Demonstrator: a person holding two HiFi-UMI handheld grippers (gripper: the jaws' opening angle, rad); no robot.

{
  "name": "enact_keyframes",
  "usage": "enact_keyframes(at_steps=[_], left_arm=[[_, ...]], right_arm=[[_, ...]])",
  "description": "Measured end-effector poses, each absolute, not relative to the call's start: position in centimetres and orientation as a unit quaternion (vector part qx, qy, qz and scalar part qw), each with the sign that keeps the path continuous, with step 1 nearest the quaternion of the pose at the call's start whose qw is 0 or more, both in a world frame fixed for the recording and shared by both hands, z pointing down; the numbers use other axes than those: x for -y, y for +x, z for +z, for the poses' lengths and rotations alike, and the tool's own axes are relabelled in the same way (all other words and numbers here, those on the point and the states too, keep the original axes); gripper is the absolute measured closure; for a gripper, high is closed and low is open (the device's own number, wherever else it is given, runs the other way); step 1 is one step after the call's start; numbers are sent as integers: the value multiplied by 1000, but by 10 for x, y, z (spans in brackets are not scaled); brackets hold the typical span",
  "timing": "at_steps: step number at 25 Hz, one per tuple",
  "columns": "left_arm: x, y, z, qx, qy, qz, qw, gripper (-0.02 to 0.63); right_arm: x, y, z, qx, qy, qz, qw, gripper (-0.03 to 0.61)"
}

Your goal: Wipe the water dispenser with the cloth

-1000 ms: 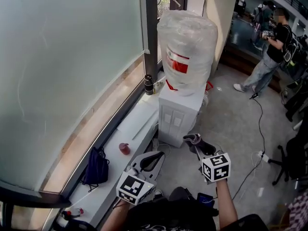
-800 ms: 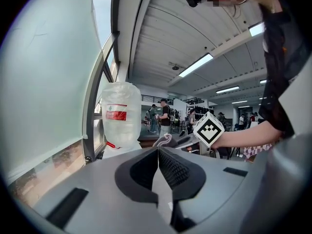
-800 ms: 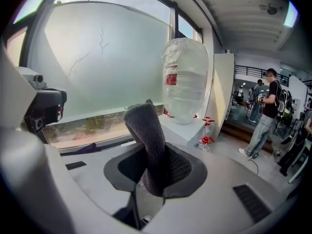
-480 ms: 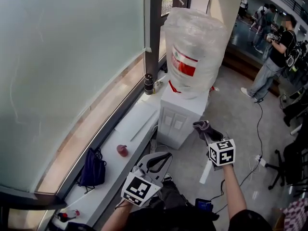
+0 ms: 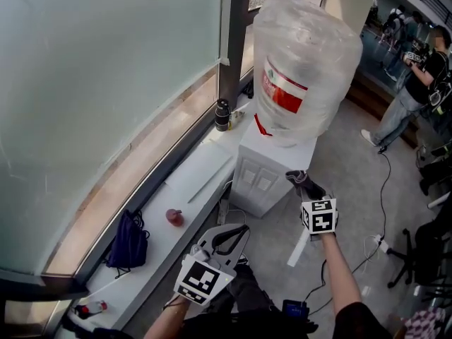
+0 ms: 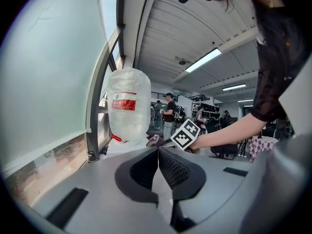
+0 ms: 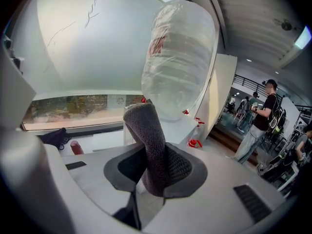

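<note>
R tongs (image 7: 154, 175) clamp cloth (image 7: 144, 126) nr dispenser (image 5: 263, 169) w/ wrapped bottle (image 5: 305, 69); L tongs (image 6: 158, 153) closed.

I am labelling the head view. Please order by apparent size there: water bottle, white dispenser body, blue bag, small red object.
Largest to smallest:
1. water bottle
2. white dispenser body
3. blue bag
4. small red object
None look alike in size. The bottle's top is nearer the camera.

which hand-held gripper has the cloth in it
The right hand-held gripper: its jaws clamp the grey cloth. The left hand-held gripper has its jaws together on nothing.
</note>
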State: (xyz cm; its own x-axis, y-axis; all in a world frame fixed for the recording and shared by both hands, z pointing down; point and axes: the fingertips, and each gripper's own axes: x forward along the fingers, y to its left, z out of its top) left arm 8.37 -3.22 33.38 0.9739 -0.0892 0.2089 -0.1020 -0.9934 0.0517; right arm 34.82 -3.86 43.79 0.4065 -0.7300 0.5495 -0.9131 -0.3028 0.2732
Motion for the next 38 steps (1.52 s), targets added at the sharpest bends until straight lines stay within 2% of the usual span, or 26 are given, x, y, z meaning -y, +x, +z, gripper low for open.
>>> enact_keyframes(at_steps=[8,17,38], left_arm=[[44,106,367,52,990,134,16,595],[72,119,409,80,987,135,24,595],[153,116,542,173,970,160,63,595]], right_arm=[[61,383,489,486,806,167,293,472],[77,378,562,494,783,180,332,472],[106,375,813,493,710,292,410,472]])
